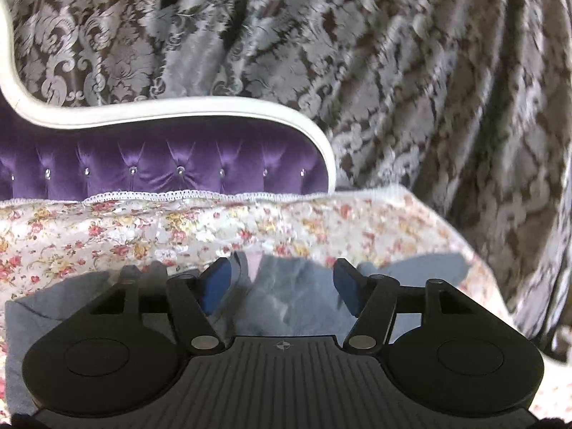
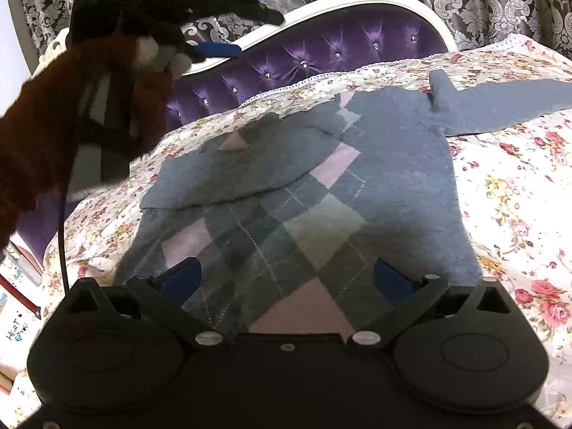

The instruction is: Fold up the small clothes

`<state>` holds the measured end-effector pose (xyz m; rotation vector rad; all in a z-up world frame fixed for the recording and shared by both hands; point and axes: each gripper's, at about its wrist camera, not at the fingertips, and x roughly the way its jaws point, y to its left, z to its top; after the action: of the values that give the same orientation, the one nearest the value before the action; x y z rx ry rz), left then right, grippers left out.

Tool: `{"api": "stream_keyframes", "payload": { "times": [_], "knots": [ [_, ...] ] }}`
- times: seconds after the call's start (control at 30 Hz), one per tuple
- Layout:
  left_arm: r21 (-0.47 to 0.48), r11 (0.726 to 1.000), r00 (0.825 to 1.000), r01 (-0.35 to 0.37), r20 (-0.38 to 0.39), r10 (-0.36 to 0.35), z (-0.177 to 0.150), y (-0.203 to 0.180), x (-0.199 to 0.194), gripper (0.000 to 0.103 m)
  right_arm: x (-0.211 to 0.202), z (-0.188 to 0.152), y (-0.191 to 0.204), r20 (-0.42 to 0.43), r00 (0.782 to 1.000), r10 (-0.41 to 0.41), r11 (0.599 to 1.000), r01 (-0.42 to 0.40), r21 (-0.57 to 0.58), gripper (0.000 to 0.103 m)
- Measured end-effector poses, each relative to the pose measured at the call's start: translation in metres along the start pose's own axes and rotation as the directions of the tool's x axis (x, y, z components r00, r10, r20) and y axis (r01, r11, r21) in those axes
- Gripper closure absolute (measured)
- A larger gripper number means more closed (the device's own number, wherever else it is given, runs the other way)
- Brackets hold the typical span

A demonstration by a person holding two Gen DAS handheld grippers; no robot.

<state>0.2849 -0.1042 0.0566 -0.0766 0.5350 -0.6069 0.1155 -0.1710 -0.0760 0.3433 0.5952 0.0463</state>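
We read "HEART YOU" on a white item point(image 2: 16, 332) beside the bed's left edge. The grey argyle sweater point(image 2: 393, 178) lay flat on the floral bedspread point(image 2: 518, 214) near the purple headboard point(image 2: 321, 53), one sleeve folded across it. The left gripper point(image 1: 282, 282) fingers stood open, empty; the right gripper point(image 2: 286, 279) fingers stood wide open, empty.

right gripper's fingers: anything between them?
Only the argyle sweater lying flat below the open right gripper; nothing pinched. Right wrist view.
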Motion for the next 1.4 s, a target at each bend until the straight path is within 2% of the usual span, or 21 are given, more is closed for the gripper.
{"api": "stream_keyframes", "payload": {
  "times": [0.1,0.2,0.27,0.43,0.63,0.67,0.77,0.87,0.93,0.97,1.2,1.4],
  "knots": [
    [0.053,0.998,0.999,-0.038,-0.007,0.038,-0.015,0.006,-0.011,0.036,0.002,0.003,-0.002,0.000,1.000,-0.009,1.000,0.009,-0.008,0.001],
    [0.096,0.986,0.990,-0.133,-0.024,0.136,-0.034,0.025,-0.014,0.035,0.005,0.008,-0.003,0.006,1.000,-0.021,1.000,0.021,-0.019,0.001],
    [0.077,0.980,0.980,-0.186,-0.055,0.190,-0.047,0.049,-0.015,0.035,0.009,0.013,-0.004,0.011,0.999,-0.031,0.999,0.031,-0.029,0.001],
    [-0.057,0.943,0.939,-0.329,-0.128,0.320,-0.077,0.117,-0.018,0.035,0.019,0.027,-0.002,0.027,0.998,-0.050,0.996,0.051,-0.070,0.001],
    [-0.114,0.874,0.873,-0.472,-0.194,0.447,-0.100,0.170,-0.024,0.033,0.034,0.046,-0.002,0.043,0.997,-0.067,0.991,0.071,-0.111,0.001],
    [-0.137,0.874,0.880,-0.466,-0.175,0.441,-0.101,0.176,-0.029,0.033,0.038,0.050,-0.003,0.047,0.996,-0.069,0.990,0.075,-0.116,0.001],
    [-0.163,0.861,0.873,-0.481,-0.174,0.455,-0.100,0.187,-0.038,0.033,0.048,0.060,-0.007,0.060,0.994,-0.089,0.986,0.096,-0.136,0.001],
    [-0.170,0.859,0.873,-0.482,-0.169,0.457,-0.101,0.189,-0.039,0.033,0.060,0.071,-0.012,0.073,0.993,-0.095,0.980,0.106,-0.169,0.004],
    [-0.169,0.859,0.873,-0.484,-0.162,0.460,-0.102,0.187,-0.039,0.033,0.068,0.077,-0.016,0.076,0.992,-0.102,0.974,0.115,-0.195,0.029],
    [-0.172,0.859,0.874,-0.483,-0.159,0.460,-0.103,0.187,-0.040,0.033,0.074,0.081,-0.020,0.070,0.992,-0.107,0.974,0.119,-0.195,0.032],
    [-0.180,0.865,0.881,-0.469,-0.163,0.444,-0.106,0.190,-0.037,0.031,0.107,0.109,-0.055,0.087,0.982,-0.167,0.981,0.174,-0.083,0.031],
    [-0.173,0.864,0.879,-0.473,-0.165,0.448,-0.106,0.189,-0.036,0.030,0.140,0.122,-0.070,0.040,0.980,-0.197,0.979,0.199,-0.052,0.031]
  ]
}}
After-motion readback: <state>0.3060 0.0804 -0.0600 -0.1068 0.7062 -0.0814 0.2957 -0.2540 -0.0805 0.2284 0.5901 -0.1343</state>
